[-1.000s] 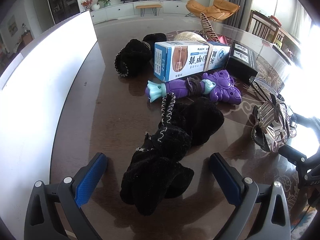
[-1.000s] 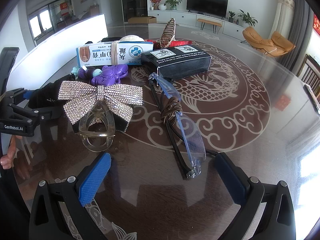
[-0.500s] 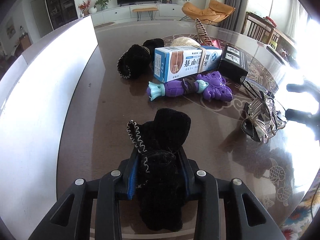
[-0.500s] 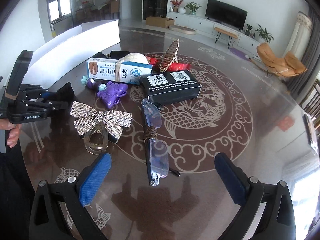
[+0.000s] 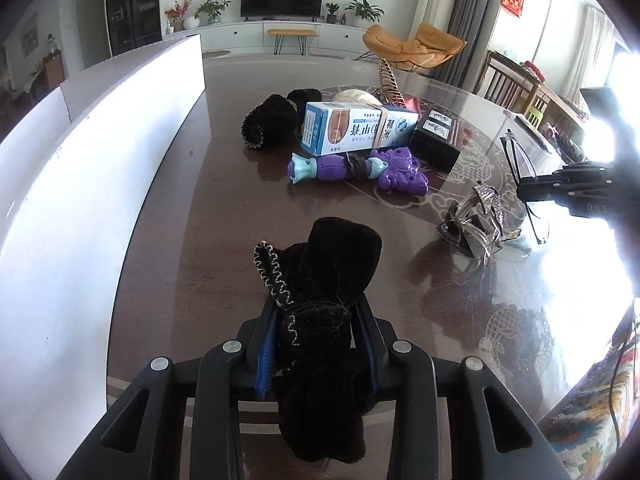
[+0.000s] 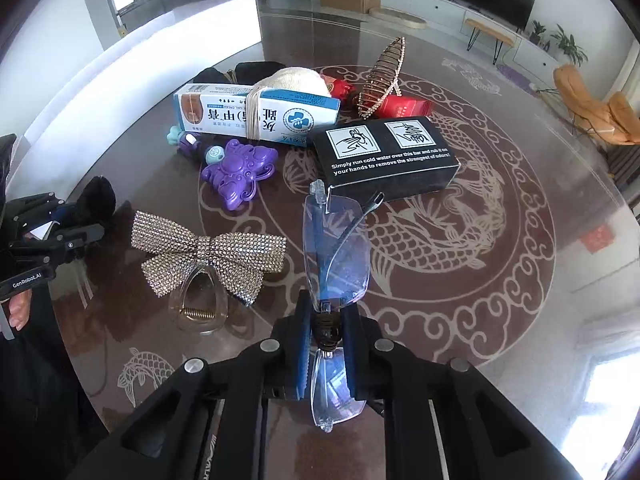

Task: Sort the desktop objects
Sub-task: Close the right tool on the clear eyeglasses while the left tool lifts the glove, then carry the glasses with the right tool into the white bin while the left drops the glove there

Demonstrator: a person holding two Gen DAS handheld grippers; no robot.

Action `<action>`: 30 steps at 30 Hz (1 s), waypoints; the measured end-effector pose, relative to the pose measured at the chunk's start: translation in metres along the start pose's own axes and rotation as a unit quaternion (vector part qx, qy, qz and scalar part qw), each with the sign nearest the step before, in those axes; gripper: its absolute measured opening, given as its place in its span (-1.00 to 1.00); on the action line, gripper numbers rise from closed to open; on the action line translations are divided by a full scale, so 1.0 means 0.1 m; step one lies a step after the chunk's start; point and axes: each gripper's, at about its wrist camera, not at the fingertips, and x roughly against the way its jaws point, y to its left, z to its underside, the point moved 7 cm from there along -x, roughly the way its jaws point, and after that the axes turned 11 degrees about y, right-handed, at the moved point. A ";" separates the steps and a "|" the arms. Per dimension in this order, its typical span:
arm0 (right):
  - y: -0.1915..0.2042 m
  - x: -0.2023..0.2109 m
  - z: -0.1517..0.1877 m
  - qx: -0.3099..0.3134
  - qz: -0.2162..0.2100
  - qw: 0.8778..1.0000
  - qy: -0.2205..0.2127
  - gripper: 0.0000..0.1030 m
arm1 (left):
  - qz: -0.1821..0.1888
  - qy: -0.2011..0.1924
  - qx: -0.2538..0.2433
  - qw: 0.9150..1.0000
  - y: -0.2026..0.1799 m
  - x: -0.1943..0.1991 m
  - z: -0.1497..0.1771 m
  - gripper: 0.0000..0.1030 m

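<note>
Two grippers, both loaded. Left gripper [image 5: 316, 344] clenched on black glove [image 5: 320, 300], lifted over table [image 5: 192, 216] near its left edge, cuff drooping below view. Right gripper [image 6: 326, 340] clamped on glasses [image 6: 336, 256] at the bridge, near lens cut off by fingers. Mid-table: bow clip [image 6: 208, 256], purple toy [image 6: 240, 172], blue box [image 6: 256, 114], black box [image 6: 386, 156]. Second glove [image 5: 272, 124] behind blue box, partly hidden.
</note>
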 end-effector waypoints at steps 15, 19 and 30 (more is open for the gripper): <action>1.62 1.43 -1.54 0.075 -0.078 0.987 -0.122 -0.71 | -0.049 -0.104 0.111 0.987 1.69 1.55 -0.33 -0.33; 2.64 1.36 -1.99 0.100 -0.174 0.971 -0.130 -0.71 | -0.097 -0.067 0.164 0.980 2.47 1.47 -0.16 -0.33; 4.18 -0.14 -2.18 0.138 -0.190 0.972 -0.003 -0.67 | -0.128 0.024 0.237 0.963 3.14 0.89 0.26 -0.01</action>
